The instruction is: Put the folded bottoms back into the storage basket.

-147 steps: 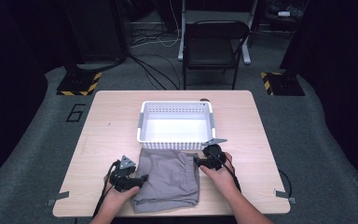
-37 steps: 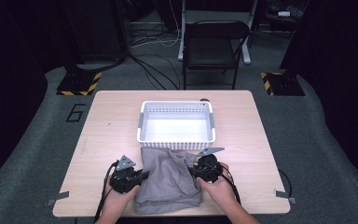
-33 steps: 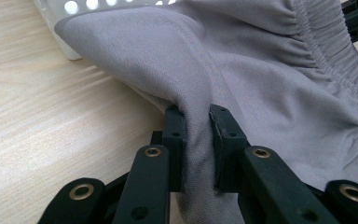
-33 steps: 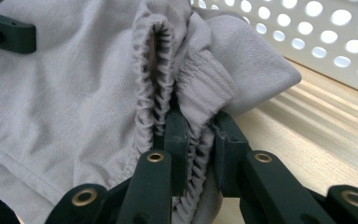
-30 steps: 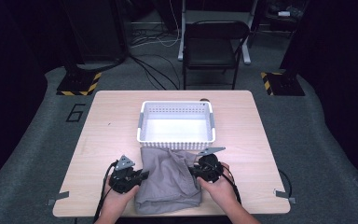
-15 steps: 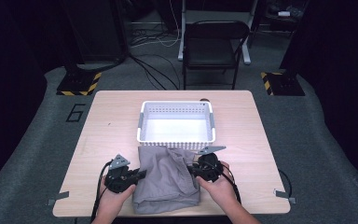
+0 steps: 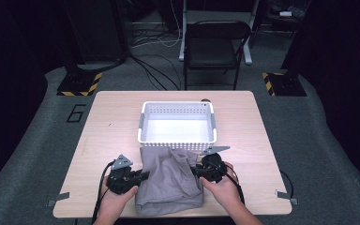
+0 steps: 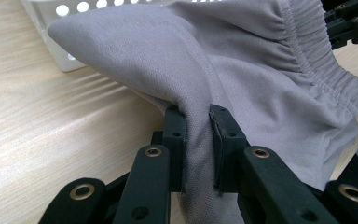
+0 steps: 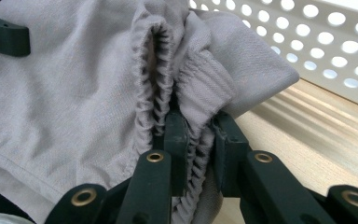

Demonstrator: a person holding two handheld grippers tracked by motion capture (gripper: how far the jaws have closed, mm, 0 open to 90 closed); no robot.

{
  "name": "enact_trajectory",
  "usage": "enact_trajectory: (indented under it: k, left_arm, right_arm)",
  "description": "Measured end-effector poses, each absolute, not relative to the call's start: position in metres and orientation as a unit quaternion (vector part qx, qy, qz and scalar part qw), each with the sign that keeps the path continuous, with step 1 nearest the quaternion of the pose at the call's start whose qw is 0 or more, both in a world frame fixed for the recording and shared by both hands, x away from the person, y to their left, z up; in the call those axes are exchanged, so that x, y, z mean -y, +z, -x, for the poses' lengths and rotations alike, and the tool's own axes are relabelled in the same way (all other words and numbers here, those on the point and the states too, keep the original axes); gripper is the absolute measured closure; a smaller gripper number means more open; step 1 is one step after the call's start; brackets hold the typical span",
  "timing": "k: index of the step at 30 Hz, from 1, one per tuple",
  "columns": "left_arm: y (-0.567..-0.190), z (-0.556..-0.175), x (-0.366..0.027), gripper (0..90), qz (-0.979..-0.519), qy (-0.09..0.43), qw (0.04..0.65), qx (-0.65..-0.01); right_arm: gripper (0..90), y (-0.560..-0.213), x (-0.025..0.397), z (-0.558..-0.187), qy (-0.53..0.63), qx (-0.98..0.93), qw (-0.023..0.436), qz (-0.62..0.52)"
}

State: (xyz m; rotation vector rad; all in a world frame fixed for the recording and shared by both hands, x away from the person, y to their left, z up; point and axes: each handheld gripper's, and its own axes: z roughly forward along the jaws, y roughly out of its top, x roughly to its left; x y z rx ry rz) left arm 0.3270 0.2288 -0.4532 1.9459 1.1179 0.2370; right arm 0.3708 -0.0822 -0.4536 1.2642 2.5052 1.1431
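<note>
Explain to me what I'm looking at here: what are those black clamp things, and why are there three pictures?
No robot arm is here. A person sits at a wooden table and holds a hand tool in each hand: the left gripper and the right gripper, each with two black jaws.

One picture comes from a camera fixed above the table. The other two come from small cameras riding on the grippers, looking along their jaws.

On the table stand a white perforated basket, with nothing in it as far as the high view shows, and, nearer the person, a grey garment with an elastic waistband. Both grippers are shut on the garment: the left pinches plain fabric at one side, the right pinches the gathered waistband. Part of the cloth is lifted off the table just in front of the basket.
</note>
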Motion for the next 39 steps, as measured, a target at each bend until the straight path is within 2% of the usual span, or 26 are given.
enact_trajectory:
  k: [9,15,27,39]
  left_arm:
    - [-0.438,-0.325,-0.223,78.5,-0.776,0.100,0.436,-0.443]
    - [-0.430,-0.326,-0.222,78.6,-0.778,0.095,0.438,-0.441]
    - [-0.410,-0.330,-0.221,78.7,-0.789,0.106,0.435,-0.422]
    - [-0.402,-0.344,-0.219,78.7,-0.789,0.098,0.433,-0.425]
  right_arm:
    - [77.7,-0.441,0.088,-0.366,0.381,-0.827,0.075,-0.406]
    - [77.6,-0.432,0.096,-0.366,0.387,-0.818,0.052,-0.423]
    - [77.6,-0.406,0.096,-0.365,0.398,-0.818,0.061,-0.411]
    - [77.5,-0.397,0.101,-0.374,0.399,-0.817,0.062,-0.411]
